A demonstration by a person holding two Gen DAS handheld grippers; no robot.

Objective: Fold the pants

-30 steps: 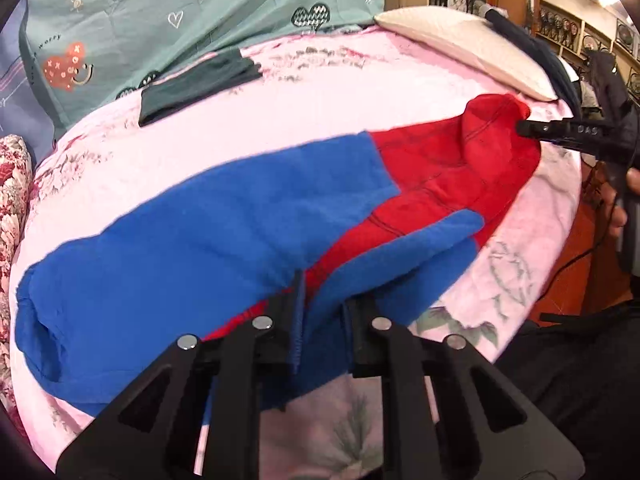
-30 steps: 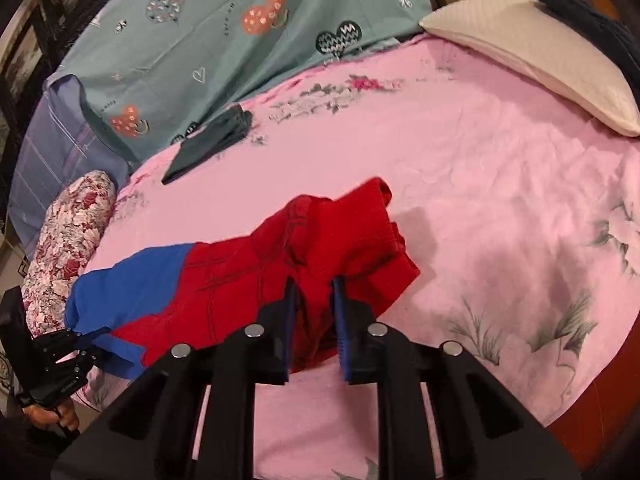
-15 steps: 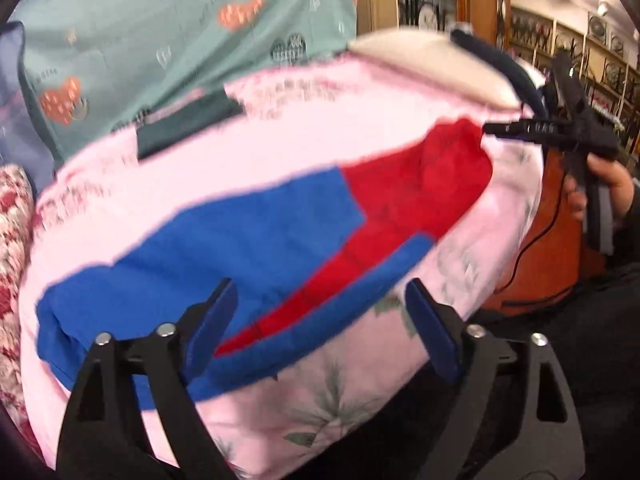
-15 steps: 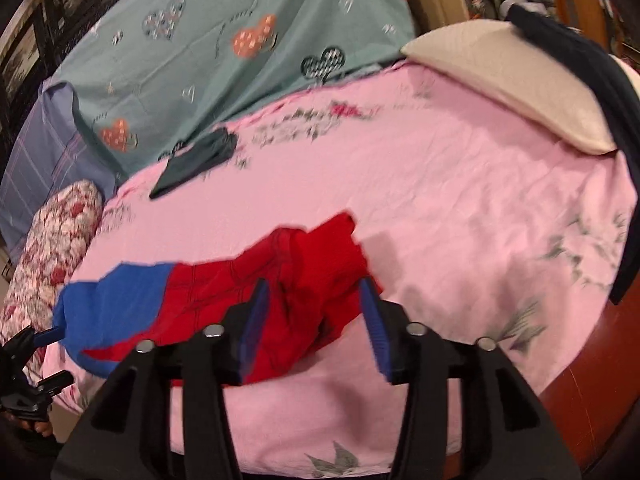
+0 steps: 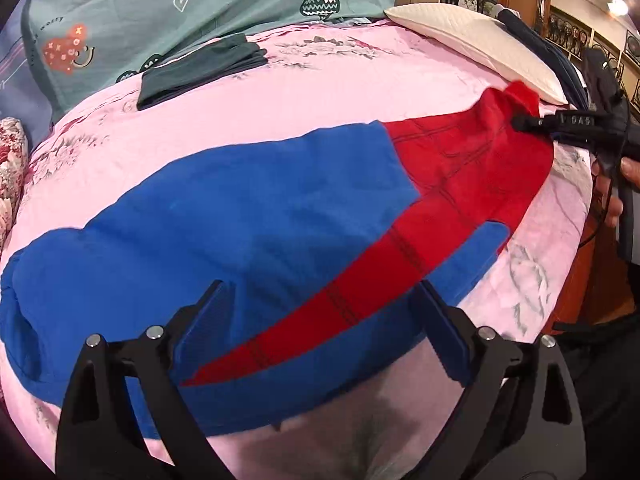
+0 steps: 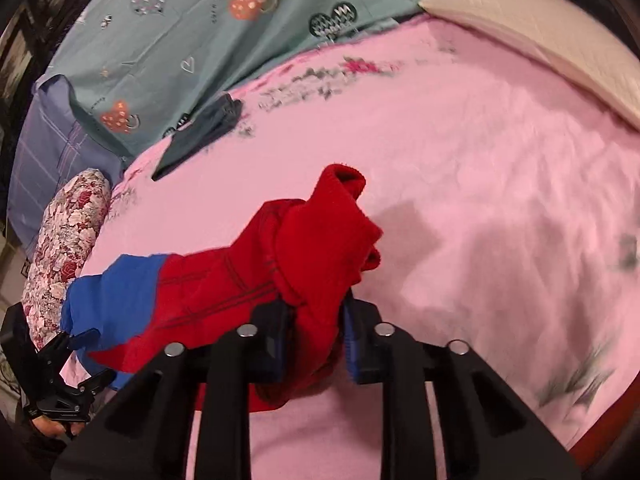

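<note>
Pants: a blue and red pair point(image 5: 280, 216) lies stretched across a pink floral sheet point(image 5: 320, 80) on a bed, blue part toward the left of the left wrist view, red part toward the right. A red stripe runs along the near blue edge.
Left gripper: the left gripper point(image 5: 320, 320) hovers over the near blue edge of the pants, jaws spread wide, nothing between them. Its blue pads point(image 5: 208, 316) flank the red stripe.
Right gripper: the right gripper point(image 6: 312, 336) has its jaws closed narrowly on a bunched fold of the red end, which is lifted off the sheet and casts a shadow on it. In the left wrist view it reaches in from the right at the red tip.
Right hand: fingers point(image 5: 616, 188) wrap the gripper handle at the right edge.
Pillow: a cream pillow point(image 5: 472, 40) lies at the far right of the bed, just beyond the red end.
Dark cloth: a folded dark green cloth point(image 5: 200, 68) lies on the far side of the sheet, well apart from the pants.
Blanket: a teal blanket point(image 5: 200, 0) with heart prints sits behind the bed.
Cushion: a red floral cushion point(image 6: 64, 252) lies at the left edge.
</note>
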